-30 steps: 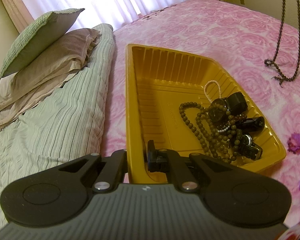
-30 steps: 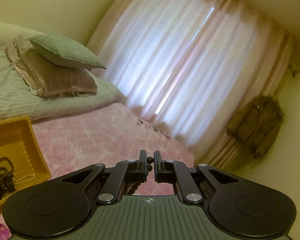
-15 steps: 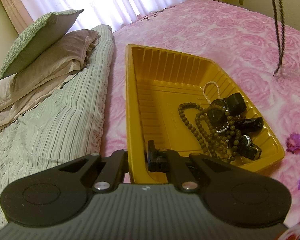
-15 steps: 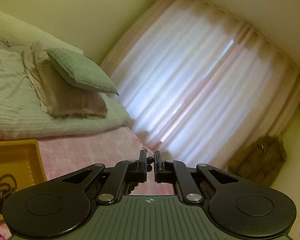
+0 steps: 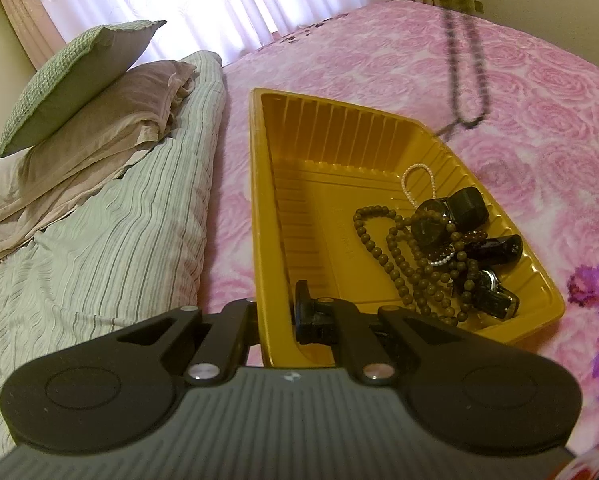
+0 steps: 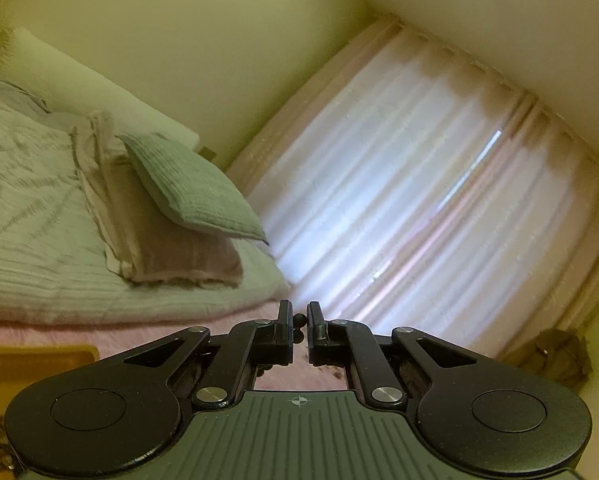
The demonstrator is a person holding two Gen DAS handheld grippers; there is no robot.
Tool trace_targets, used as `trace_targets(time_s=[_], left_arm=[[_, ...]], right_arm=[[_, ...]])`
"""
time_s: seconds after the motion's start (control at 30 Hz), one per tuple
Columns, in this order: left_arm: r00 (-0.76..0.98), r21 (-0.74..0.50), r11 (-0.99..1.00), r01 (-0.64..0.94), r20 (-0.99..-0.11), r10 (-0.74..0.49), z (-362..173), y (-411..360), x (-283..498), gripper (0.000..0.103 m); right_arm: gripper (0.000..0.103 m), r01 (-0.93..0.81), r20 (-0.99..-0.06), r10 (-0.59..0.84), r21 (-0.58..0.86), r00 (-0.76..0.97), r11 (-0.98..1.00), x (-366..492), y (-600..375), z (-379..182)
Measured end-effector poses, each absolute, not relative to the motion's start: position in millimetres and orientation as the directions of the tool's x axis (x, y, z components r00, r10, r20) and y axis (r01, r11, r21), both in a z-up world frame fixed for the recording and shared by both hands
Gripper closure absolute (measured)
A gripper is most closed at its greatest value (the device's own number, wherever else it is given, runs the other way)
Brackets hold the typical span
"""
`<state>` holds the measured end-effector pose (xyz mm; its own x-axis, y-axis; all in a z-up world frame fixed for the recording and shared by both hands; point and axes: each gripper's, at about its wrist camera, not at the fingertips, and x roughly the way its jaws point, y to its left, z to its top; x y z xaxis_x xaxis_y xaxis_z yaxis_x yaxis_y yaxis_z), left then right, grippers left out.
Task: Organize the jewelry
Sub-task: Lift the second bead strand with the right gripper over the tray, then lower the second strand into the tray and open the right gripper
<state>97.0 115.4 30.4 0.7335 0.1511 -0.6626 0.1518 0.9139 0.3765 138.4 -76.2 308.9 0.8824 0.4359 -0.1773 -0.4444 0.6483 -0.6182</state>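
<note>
Tray pinched on my left, bead necklace dangling from my right

My left gripper [image 5: 275, 312] clamps the near wall of the yellow tray [image 5: 379, 128]; tangled brown beads [image 5: 403, 264], black watches [image 5: 463, 216] and a pearl bracelet [image 5: 417, 180] lie in its right end; my right gripper [image 6: 298, 318] is clenched on the dark bead necklace [image 5: 465, 64], hanging blurred over the pink bedspread [image 5: 379, 52] beyond the tray; pillows [image 6: 187, 188] and curtain [image 6: 419, 232] behind.

left black two-finger gripper [image 5: 275, 312]: ribbed grey housing, small crosshair mark at 12 o'clock, two round black discs at 9 and 3 o'clock, silver pivot screws | right black two-finger gripper [image 6: 297, 320]: same grey ribbed housing, crosshair mark, black linkage arms, silver screws
</note>
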Motion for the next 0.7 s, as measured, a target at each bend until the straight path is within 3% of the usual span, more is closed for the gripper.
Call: trace_targets(time_s=[0.7], left_arm=[[0.736, 0.361, 0.920, 0.153, -0.663, 0.137, 29.2, 119.2, 97.3, 0.099]], right_arm=[[0.097, -0.610, -0.382, 0.517, -0.686, 0.766, 0.397, 169.3, 22.8, 215.7]])
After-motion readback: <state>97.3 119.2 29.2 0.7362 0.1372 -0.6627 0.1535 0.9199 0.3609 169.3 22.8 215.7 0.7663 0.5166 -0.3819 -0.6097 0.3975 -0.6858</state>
